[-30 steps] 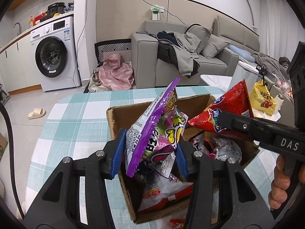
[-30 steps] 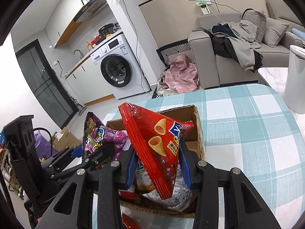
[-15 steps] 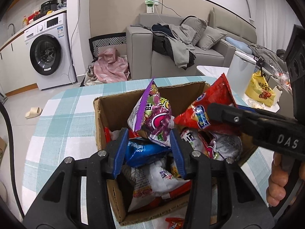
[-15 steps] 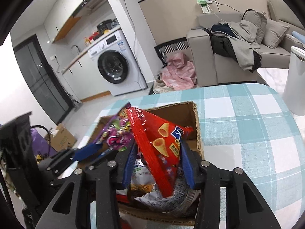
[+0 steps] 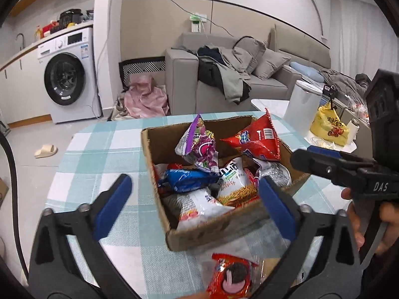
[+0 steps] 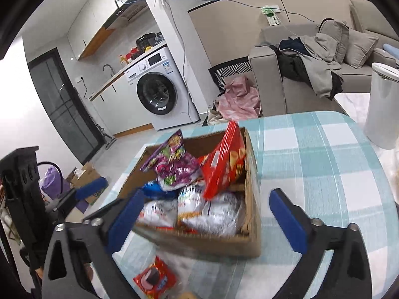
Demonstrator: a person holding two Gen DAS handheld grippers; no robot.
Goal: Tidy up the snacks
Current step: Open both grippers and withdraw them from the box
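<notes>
Snacks now fill the cardboard box (image 5: 214, 229) on the bench: purple bag (image 5: 199, 147) and red cone bag (image 5: 256, 139), gripped a second ago, lie released. Left gripper (image 5: 194, 204) and right gripper (image 6: 207, 214) gape wide; one red packet (image 5: 229, 276) remains outside.

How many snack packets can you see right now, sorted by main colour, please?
Purple: 1, the purple packet in the cardboard box.
Red: 2, the red cone-snack bag in the box and the red cookie packet on the table.
Blue: 1, the blue packet.
White or silver: at least 3, partly buried.
Total: at least 7.
</notes>
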